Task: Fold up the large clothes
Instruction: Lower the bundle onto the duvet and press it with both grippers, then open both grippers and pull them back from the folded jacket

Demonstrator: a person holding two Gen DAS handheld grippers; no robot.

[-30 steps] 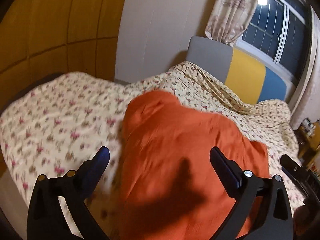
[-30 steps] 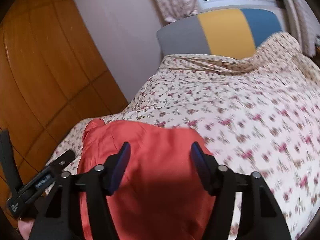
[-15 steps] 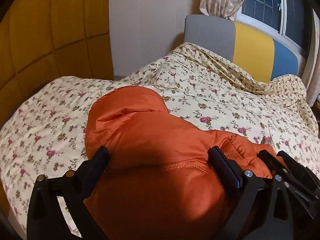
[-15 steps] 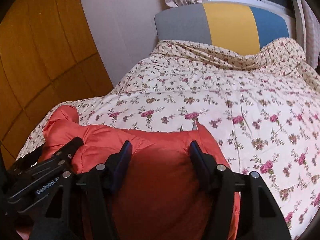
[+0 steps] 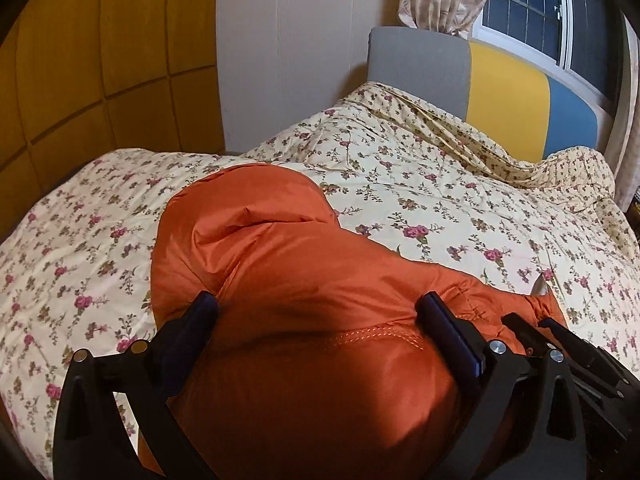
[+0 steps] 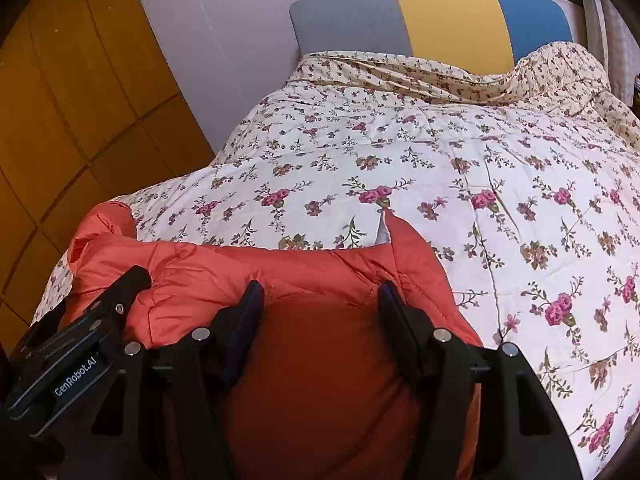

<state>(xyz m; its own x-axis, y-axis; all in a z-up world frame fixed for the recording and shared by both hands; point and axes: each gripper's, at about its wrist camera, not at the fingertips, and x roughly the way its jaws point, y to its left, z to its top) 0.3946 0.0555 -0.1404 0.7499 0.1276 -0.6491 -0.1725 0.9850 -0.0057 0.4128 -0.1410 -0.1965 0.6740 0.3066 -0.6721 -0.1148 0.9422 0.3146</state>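
Observation:
A puffy orange jacket (image 5: pixel 260 240) lies bunched on the near part of a bed, its rounded hood end toward the left. My left gripper (image 5: pixel 318 308) has its jaws wide apart, and a thick bulge of the jacket fills the gap and presses against both pads. In the right wrist view the jacket (image 6: pixel 200 264) lies the same way, and my right gripper (image 6: pixel 320 294) is shut on a thick fold at its right end. The two grippers sit side by side: the right gripper (image 5: pixel 560 344) shows at the left view's lower right, and the left gripper (image 6: pixel 100 320) at the right view's lower left.
A cream quilt with a floral print (image 5: pixel 440 208) covers the whole bed and stretches bare beyond the jacket. A grey, yellow and blue headboard (image 5: pixel 508 100) stands at the far end under a window (image 5: pixel 532 12). Yellow-brown wooden panels (image 5: pixel 100 60) rise to the left.
Both grippers have come down toward the bed with the jacket in them. The jacket, first raised and blurred, now rests bunched on the quilt, and the grippers sit closer together.

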